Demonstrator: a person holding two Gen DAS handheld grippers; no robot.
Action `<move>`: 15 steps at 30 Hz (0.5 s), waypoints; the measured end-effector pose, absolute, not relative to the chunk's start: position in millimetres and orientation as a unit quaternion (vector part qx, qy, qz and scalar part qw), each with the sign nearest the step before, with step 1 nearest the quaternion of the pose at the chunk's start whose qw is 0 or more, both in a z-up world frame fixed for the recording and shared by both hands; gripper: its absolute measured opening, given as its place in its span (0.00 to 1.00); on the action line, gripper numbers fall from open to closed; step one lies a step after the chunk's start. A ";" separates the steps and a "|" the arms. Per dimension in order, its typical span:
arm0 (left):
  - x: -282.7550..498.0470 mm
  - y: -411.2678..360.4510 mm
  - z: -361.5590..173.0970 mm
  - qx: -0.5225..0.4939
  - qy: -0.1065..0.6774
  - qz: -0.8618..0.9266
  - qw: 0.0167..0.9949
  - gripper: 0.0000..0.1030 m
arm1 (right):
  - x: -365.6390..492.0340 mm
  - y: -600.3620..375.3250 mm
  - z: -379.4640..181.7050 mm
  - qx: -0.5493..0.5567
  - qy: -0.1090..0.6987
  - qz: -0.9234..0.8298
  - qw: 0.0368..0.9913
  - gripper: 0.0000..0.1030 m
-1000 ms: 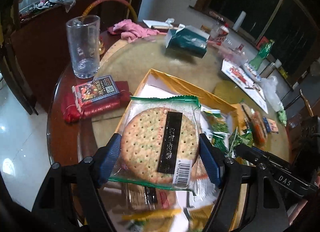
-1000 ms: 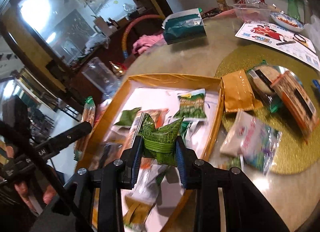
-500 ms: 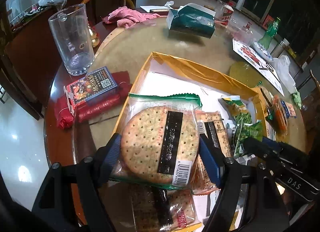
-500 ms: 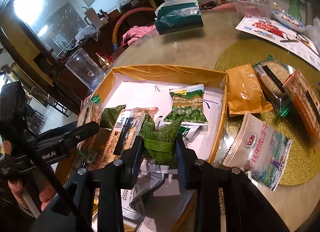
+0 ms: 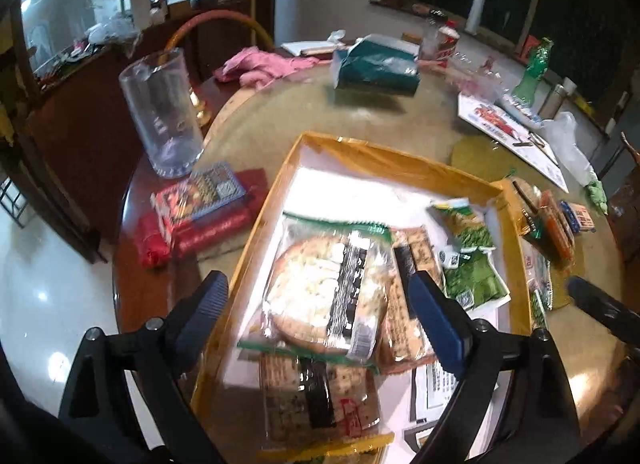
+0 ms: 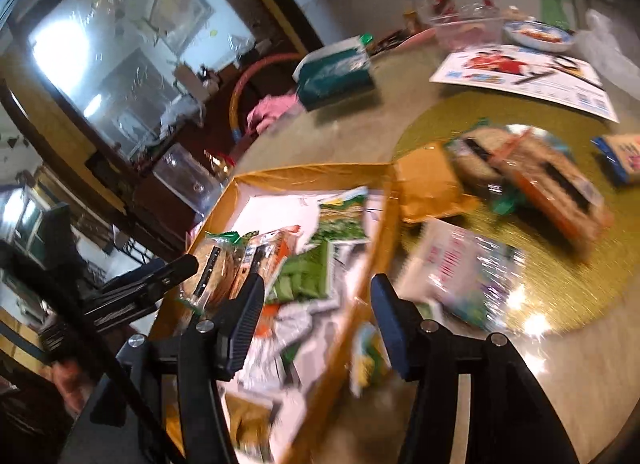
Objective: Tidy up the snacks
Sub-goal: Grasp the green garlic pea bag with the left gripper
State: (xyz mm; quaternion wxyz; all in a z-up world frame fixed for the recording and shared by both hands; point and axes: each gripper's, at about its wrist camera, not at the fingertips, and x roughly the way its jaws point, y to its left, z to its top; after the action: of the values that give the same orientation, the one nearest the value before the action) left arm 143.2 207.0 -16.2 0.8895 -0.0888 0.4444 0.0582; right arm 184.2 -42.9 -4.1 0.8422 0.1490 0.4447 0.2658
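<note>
A shallow orange box (image 5: 384, 160) on the round table holds several snack packets. The round cracker packet (image 5: 328, 296) lies in the box between the jaws of my open left gripper (image 5: 320, 312), not touching them. A green snack bag (image 5: 474, 280) lies in the box to the right; it also shows in the right wrist view (image 6: 308, 276). My right gripper (image 6: 318, 320) is open and empty above the box's right wall (image 6: 376, 232). More snack packets (image 6: 472, 268) lie on the gold mat (image 6: 560, 264) to the right.
A tall glass (image 5: 162, 112) and a red packet stack (image 5: 200, 216) stand left of the box. A teal tissue pack (image 5: 376, 68), a pink cloth (image 5: 260, 66), a printed leaflet (image 6: 520, 76) and bottles lie at the table's far side.
Both grippers have opened. The cracker packet has dropped from the left gripper into the box, and the green bag has dropped from the right gripper into the box. Both views are blurred by motion.
</note>
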 end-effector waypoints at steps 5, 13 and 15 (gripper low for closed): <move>125.9 187.7 -20.6 -0.112 0.435 0.030 0.893 0.90 | 153.5 -101.3 -7.0 0.188 0.433 0.235 0.850 0.57; 94.3 118.4 -7.5 -0.093 0.422 -0.048 0.901 0.90 | 122.7 -155.0 -39.4 0.233 0.456 0.210 0.833 0.57; 96.0 89.2 -7.7 -0.058 0.433 -0.081 0.896 0.90 | 119.8 -163.6 -47.3 0.240 0.463 0.203 0.829 0.57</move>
State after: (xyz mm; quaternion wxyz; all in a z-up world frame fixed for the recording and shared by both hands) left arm 96.0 89.2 -7.7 0.8959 -0.0578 0.4329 -0.0812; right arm 119.8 -163.6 -47.3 0.8289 0.2401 0.4627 0.2032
